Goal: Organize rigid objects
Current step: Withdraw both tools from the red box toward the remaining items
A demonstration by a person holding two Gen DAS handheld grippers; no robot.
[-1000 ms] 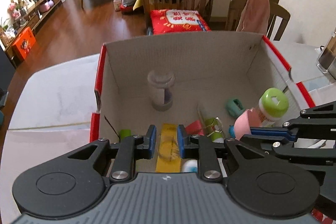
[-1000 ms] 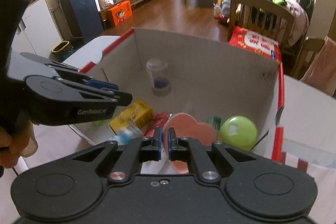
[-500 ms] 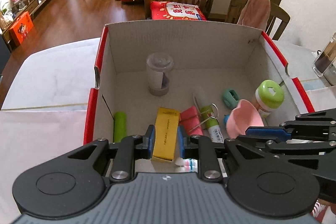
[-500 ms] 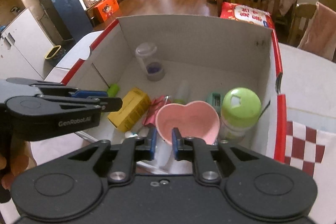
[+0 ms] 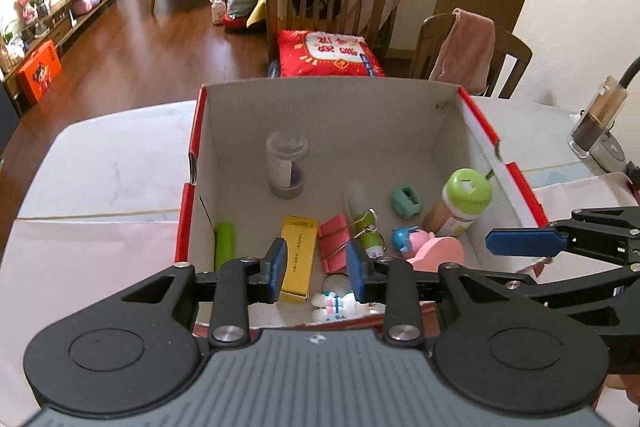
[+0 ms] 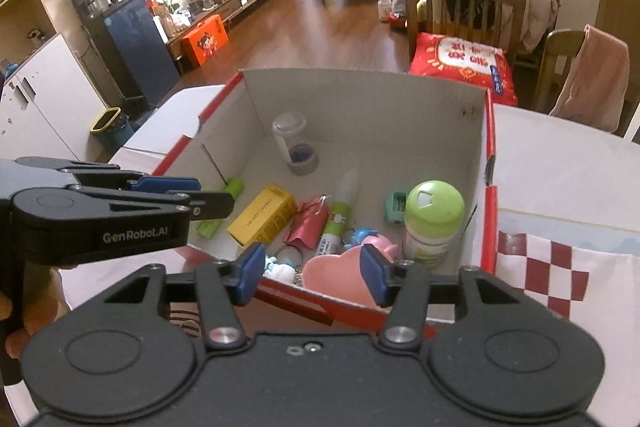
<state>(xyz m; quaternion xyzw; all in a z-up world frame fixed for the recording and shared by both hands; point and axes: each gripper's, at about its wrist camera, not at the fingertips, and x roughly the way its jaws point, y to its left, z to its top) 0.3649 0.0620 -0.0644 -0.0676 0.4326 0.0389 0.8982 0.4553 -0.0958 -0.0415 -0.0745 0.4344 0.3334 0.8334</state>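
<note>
While left gripper point(image 5: 316, 271) gapes — yellow box point(image 5: 298, 251) loose below, in carton point(image 5: 320, 115).

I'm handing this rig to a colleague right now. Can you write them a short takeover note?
Left tongs: jaws just opened, empty, above the yellow box.
Right tongs: jaws just opened, empty, above the pink heart dish.
Both things lie in the cardboard box with the green-capped bottle, clear jar and small items.
Done: box and dish dropped in.
Left: nothing more to sort is visible on the table.
</note>
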